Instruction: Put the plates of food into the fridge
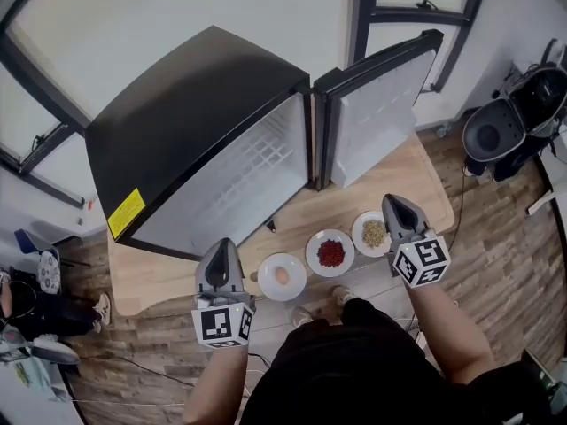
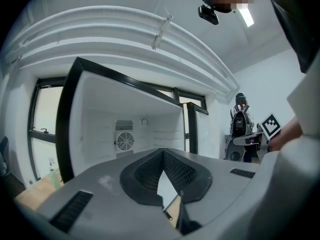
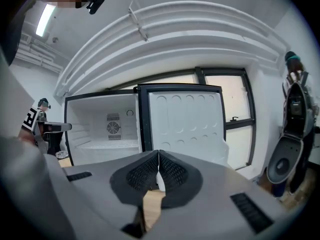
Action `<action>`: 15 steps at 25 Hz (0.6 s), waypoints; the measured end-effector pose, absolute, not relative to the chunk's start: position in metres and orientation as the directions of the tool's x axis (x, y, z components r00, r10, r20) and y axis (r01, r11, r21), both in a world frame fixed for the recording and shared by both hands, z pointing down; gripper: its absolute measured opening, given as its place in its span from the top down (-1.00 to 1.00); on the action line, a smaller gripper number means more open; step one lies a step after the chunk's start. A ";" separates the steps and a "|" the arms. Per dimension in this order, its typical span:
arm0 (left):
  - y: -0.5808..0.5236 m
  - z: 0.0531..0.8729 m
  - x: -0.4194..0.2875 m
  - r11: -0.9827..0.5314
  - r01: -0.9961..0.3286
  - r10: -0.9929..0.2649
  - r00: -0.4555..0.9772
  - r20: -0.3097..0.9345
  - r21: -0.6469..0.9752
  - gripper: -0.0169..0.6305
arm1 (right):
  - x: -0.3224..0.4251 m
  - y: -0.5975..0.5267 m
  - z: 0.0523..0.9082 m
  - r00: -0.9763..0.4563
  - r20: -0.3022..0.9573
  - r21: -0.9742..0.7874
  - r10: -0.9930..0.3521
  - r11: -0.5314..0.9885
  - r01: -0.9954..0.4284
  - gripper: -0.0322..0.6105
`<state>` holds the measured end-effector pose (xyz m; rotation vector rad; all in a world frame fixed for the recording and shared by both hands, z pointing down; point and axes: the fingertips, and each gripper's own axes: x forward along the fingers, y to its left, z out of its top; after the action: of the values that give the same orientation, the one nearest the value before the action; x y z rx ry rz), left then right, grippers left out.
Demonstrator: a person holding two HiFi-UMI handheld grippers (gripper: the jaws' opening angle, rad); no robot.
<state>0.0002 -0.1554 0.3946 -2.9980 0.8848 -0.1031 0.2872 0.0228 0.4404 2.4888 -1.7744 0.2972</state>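
Three food plates [image 1: 330,252] sit before the open fridge [image 1: 195,122].

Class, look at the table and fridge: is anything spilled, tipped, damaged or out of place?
Nothing stands out: the three plates sit level in a row on the table, food unspilled, and the fridge door stands open.

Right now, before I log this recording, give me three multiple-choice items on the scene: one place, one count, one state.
1. Relative to the fridge, the food stands:
A) inside it
B) on the wooden table before it
C) on top of it

2. Plates of food:
A) two
B) three
C) five

3. The fridge door is:
A) open
B) shut
C) removed

Key:
1 B, the egg plate, red-food plate and grain plate lie on the table.
2 B, those three stand in a row.
3 A, the door is swung aside and the white inside shows.
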 end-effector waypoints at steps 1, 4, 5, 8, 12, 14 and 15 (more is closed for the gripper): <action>-0.153 0.396 0.008 -0.853 -0.520 -0.521 0.851 0.059 -0.032 0.93 | 0.289 0.032 0.444 0.333 0.202 -0.058 -0.921 -0.351 -0.935 0.83; -0.146 0.401 0.031 -0.892 -0.452 -0.453 0.890 0.052 -0.020 0.93 | 0.294 0.059 0.452 0.389 0.212 -0.071 -0.897 -0.411 -0.909 0.83; -0.144 0.402 0.038 -0.904 -0.427 -0.427 0.903 0.045 -0.008 0.93 | 0.295 0.068 0.455 0.407 0.215 -0.076 -0.888 -0.430 -0.899 0.83; -0.134 0.404 0.060 -0.941 -0.337 -0.337 0.941 0.027 0.027 0.93 | 0.298 0.093 0.463 0.456 0.226 -0.089 -0.861 -0.484 -0.870 0.83; -0.120 0.408 0.087 -0.966 -0.258 -0.258 0.965 0.039 -0.005 0.93 | 0.300 0.120 0.477 0.504 0.244 -0.105 -0.828 -0.539 -0.835 0.83; -0.114 0.410 0.097 -0.971 -0.237 -0.239 0.970 0.043 -0.032 0.93 | 0.300 0.129 0.489 0.518 0.259 -0.119 -0.815 -0.560 -0.820 0.83; -0.111 0.411 0.101 -0.973 -0.226 -0.228 0.973 0.047 -0.045 0.93 | 0.299 0.133 0.495 0.525 0.265 -0.128 -0.809 -0.569 -0.812 0.83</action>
<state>0.1013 -0.1115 0.4114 -3.0804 0.3541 -0.0805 0.2988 0.1329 0.4952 2.7328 -1.4531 0.4662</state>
